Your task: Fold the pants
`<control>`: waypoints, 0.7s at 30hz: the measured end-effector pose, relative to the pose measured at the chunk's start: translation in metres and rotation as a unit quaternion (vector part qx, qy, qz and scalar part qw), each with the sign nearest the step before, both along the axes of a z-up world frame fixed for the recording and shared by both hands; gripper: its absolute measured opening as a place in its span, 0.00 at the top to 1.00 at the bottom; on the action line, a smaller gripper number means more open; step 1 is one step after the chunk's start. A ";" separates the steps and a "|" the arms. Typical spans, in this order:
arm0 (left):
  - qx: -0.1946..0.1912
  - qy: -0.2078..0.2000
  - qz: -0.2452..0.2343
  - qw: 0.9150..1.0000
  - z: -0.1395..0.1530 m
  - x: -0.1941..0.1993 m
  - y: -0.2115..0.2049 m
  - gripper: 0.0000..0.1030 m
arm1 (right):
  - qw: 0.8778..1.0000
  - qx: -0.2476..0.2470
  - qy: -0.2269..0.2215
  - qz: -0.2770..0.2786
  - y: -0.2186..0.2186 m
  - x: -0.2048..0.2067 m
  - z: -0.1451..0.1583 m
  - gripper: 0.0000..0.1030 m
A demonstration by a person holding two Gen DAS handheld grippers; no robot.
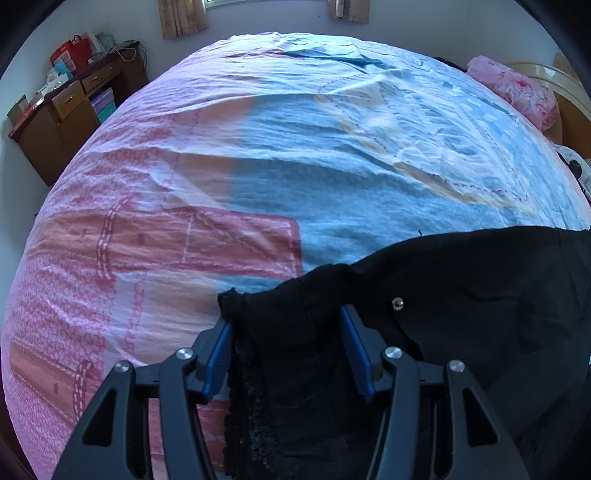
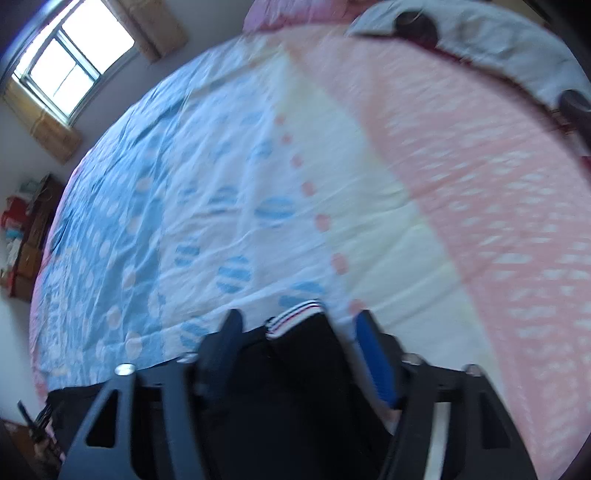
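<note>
— What is the big thing here?

— A bed. A wrinkly cover is spread over it, pink and red on one side, blue in the middle, and pale yellow and pink on the other side.

— What lies on it?

— Black pants lie near the edge closest to us. One end has a white band with stripes. A pink pillow with flowers sits at a far corner. A grey cloth lies along the far edge.

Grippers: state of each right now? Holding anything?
Left gripper: shut on the black pants.
Right gripper: around the striped cuff; grip cannot be told, blurred.
</note>
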State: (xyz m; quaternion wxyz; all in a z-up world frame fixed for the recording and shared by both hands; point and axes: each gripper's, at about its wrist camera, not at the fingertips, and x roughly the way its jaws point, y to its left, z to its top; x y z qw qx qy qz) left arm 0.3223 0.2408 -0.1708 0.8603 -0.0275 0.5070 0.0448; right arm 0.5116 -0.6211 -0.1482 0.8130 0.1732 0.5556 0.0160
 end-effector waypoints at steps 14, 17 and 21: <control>-0.028 -0.086 -0.022 0.996 0.049 -0.031 -0.006 0.75 | 0.989 -0.033 -0.140 0.038 0.023 -0.092 0.109 0.91; -0.045 -0.124 -0.027 0.991 0.071 -0.057 -0.003 0.75 | 0.982 -0.030 -0.183 0.048 0.018 -0.134 0.147 0.91; -0.072 -0.158 -0.032 0.984 0.088 -0.098 0.005 0.75 | 0.972 -0.019 -0.228 0.059 0.011 -0.204 0.182 0.91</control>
